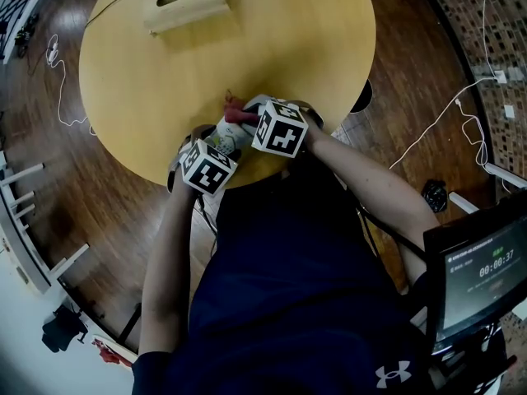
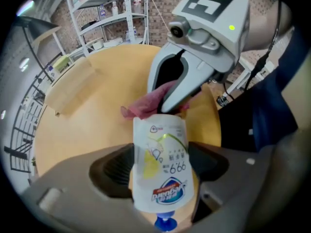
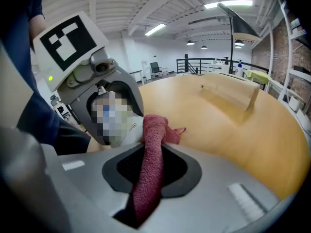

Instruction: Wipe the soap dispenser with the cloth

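Note:
A white soap dispenser (image 2: 163,164) with a blue cap stands near the round table's front edge (image 1: 165,171), seen from above in the left gripper view. My left gripper (image 2: 162,174) is open around it, with slim gaps showing beside both pads. A dark red cloth (image 3: 150,164) runs between the jaws of my right gripper (image 3: 151,171), which is shut on it. The cloth's free end (image 2: 146,106) lies against the dispenser's far side (image 3: 130,129). In the head view both marker cubes crowd over the dispenser (image 1: 230,134) and the cloth (image 1: 239,112).
A wooden box (image 1: 185,2) with a slot sits at the table's far side. The person's body presses against the near edge. Cables (image 1: 461,113) trail on the wood floor to the right, and a monitor (image 1: 482,274) stands at the lower right.

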`<state>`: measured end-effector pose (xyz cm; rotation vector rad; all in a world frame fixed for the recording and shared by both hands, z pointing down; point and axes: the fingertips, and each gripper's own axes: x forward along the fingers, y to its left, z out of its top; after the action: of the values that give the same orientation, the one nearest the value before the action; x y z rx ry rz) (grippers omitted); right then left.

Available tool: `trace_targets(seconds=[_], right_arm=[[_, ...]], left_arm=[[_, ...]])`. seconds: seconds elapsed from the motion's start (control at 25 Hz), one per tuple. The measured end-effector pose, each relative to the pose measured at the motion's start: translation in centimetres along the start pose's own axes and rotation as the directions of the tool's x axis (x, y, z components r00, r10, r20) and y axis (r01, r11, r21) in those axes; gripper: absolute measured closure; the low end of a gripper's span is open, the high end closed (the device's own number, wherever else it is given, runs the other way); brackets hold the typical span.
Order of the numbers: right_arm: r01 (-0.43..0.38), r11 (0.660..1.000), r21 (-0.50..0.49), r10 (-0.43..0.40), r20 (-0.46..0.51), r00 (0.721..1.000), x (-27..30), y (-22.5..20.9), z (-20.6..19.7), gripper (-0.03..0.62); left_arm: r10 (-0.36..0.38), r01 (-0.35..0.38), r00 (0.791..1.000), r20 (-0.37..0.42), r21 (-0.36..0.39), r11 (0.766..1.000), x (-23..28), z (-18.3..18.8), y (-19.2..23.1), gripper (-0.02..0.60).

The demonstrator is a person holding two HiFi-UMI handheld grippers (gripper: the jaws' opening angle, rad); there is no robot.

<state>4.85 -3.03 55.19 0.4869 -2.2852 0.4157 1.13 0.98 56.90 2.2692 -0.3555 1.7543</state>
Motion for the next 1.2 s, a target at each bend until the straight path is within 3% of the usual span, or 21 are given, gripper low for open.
trace_targets(seconds=[0.2, 0.44, 0.56, 0.64, 0.76, 0.88, 1.08, 1.2], right_arm=[[-0.094, 0.996, 0.004, 0.094, -0.016, 0.995, -1.6, 3.3, -2.5, 0.520], [-0.269, 0.958, -0.100, 0.261, -0.079, 0.962, -4.2, 8.1, -5.6, 0.520], [-0.213, 0.965, -0.150, 0.201, -0.092, 0.975, -4.1, 6.1, -4.9, 0.520], [-0.166, 0.973, -0.158, 0.154, -0.083, 0.985, -3.5, 3.7, -3.4, 0.520], [-0.119, 0.980, -0.159, 0.113, -0.043, 0.993, -2.0, 0.9, -0.5, 0.520], [-0.097, 0.986, -0.137, 0.094, -0.027, 0.995, -1.2, -0.1, 0.4, 0.520], [-0.194, 0.980, -0.050, 0.192, -0.048, 0.980, -2.0, 3.4, -2.7, 0.520], [-0.286, 0.949, -0.131, 0.272, -0.117, 0.955, -2.9, 7.5, -5.2, 0.520]], left_arm=[[-0.004, 0.004, 1.000, 0.006, 0.002, 1.000, -0.1, 0.2, -0.3, 0.224], [-0.018, 0.018, 1.000, 0.005, 0.001, 1.000, -0.3, 0.3, -0.5, 0.224], [-0.015, 0.015, 1.000, -0.001, 0.014, 1.000, -0.4, 0.3, -0.5, 0.224], [-0.025, 0.026, 1.000, -0.012, 0.088, 0.996, -0.4, 0.3, -1.0, 0.224], [-0.075, 0.085, 0.996, -0.050, 0.244, 0.966, -0.2, 0.1, -2.7, 0.224], [-0.096, 0.116, 0.992, -0.084, 0.277, 0.954, -0.1, 0.2, -3.4, 0.224], [-0.098, 0.119, 0.991, -0.087, 0.275, 0.954, -0.2, -0.1, -3.4, 0.221], [-0.105, 0.126, 0.990, -0.090, 0.274, 0.954, -0.1, -0.3, -3.3, 0.218]])
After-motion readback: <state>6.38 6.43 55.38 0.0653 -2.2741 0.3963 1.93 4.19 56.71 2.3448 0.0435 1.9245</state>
